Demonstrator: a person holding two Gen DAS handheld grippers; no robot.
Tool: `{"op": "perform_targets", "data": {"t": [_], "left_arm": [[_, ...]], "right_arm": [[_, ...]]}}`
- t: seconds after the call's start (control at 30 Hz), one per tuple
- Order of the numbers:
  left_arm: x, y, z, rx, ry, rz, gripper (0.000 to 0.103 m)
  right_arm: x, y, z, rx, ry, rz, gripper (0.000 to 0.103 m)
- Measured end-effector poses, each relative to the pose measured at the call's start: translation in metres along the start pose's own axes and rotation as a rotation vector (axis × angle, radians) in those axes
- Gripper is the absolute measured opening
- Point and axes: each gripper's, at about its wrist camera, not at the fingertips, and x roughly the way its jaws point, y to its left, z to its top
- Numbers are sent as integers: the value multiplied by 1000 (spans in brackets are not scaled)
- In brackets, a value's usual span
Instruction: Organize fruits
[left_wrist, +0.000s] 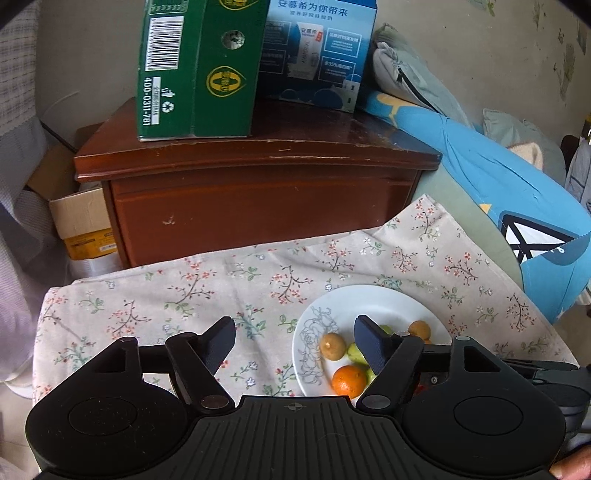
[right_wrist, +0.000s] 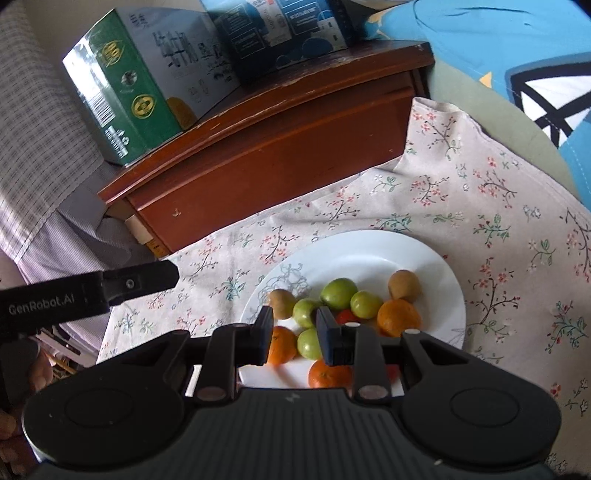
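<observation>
Nearest in the right wrist view, the right gripper hangs over the near part of a white plate, its jaws partly apart with nothing clamped; a green fruit shows in the gap between them, but whether the fingers touch it cannot be told. An orange sits just left of that fruit and another orange lies at the near rim, partly hidden by the gripper body. Farther in on the plate lie three more green fruits, a third orange, a bit of red fruit and two brown fruits, one at each side of the cluster.

The left gripper hovers over the floral tablecloth at the plate's left edge, jaws wide apart and empty.

Beyond the cloth stands a dark wooden nightstand. On its top rest a green carton and, beside it, a blue milk carton. A blue quilt lies to the right.
</observation>
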Motion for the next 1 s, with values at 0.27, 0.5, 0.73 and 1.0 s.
{"op": "perform_targets", "data": {"t": [0.27, 0.5, 0.73, 1.0], "left_arm": [[-17, 21, -19, -56, 38, 51, 73], [-15, 28, -19, -90, 51, 72, 73], [-11, 33, -22, -107, 69, 87, 73], [-8, 38, -26, -122, 93, 96, 73]], "right_arm": [[5, 30, -24, -109, 47, 53, 28], [16, 47, -39, -227, 65, 62, 29], [32, 59, -53, -320, 96, 50, 29], [40, 73, -68, -458, 78, -1, 29]]}}
